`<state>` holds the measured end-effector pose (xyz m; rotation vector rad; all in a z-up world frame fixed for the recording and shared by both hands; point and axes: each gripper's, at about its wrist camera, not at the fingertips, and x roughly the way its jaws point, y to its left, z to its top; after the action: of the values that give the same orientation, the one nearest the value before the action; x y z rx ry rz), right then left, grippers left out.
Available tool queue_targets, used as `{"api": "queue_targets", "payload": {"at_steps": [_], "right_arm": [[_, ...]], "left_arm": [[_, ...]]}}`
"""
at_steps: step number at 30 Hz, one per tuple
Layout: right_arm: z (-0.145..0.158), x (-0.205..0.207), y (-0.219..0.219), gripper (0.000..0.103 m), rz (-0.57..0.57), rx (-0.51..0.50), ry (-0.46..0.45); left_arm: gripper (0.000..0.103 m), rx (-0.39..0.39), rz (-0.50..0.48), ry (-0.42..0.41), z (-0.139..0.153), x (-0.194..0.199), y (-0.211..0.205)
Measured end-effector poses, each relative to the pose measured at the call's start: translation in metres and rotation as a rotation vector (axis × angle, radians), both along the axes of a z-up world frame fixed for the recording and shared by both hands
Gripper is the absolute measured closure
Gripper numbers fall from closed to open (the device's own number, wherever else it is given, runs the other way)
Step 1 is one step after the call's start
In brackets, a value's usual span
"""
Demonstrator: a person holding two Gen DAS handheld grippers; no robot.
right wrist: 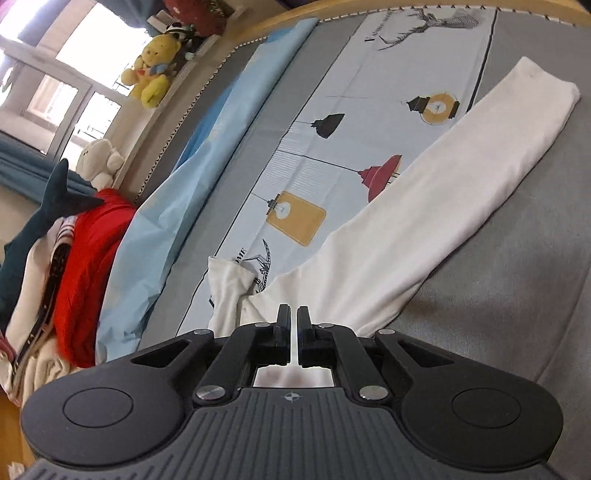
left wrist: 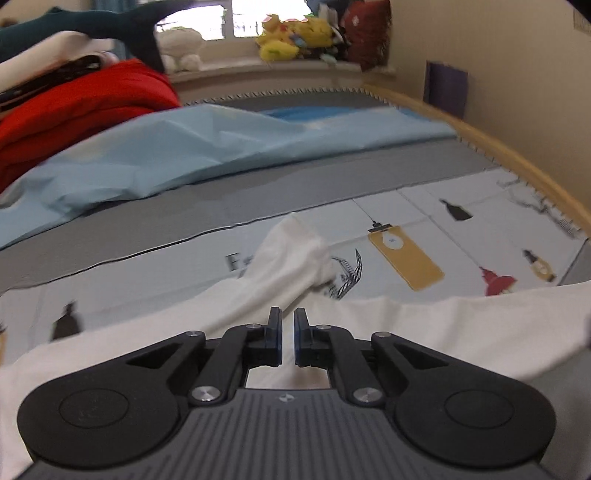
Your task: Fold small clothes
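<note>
A white long-sleeved garment (left wrist: 288, 266) lies on the printed bedsheet (left wrist: 424, 206). In the left wrist view one crumpled sleeve runs from the jaws away toward the sheet's lamp pictures. My left gripper (left wrist: 287, 314) is shut on a fold of this garment, with a narrow slit between its pads. In the right wrist view the other sleeve (right wrist: 443, 192) stretches flat to the upper right across the grey cover (right wrist: 517, 295). My right gripper (right wrist: 293, 312) is shut on the white cloth near the body, and a thin strip of fabric shows between its pads.
A light blue cloth (left wrist: 184, 155) lies rumpled beyond the garment. A pile with a red garment (left wrist: 74, 107) and a dark shark plush (left wrist: 110, 26) sits at the left. A wooden bed rail (left wrist: 517, 158) borders the right. Plush toys (right wrist: 155, 70) line the windowsill.
</note>
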<state>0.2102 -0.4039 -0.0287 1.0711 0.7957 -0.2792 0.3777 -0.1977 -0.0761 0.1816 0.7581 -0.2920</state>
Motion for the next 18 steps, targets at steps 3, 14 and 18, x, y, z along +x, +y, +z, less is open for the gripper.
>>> {"api": "queue_targets", "payload": {"at_steps": [3, 14, 18], "right_arm": [[0.000, -0.001, -0.005, 0.099, -0.002, 0.012, -0.006], [-0.005, 0.019, 0.002, 0.099, 0.000, -0.022, 0.018], [-0.004, 0.025, 0.019, 0.099, 0.028, -0.022, 0.020]], "left_arm": [[0.078, 0.012, 0.007, 0.029, -0.025, 0.035, -0.021], [0.102, 0.084, 0.108, -0.007, -0.021, 0.070, 0.032], [0.102, 0.005, 0.267, -0.077, 0.034, 0.037, 0.150]]}}
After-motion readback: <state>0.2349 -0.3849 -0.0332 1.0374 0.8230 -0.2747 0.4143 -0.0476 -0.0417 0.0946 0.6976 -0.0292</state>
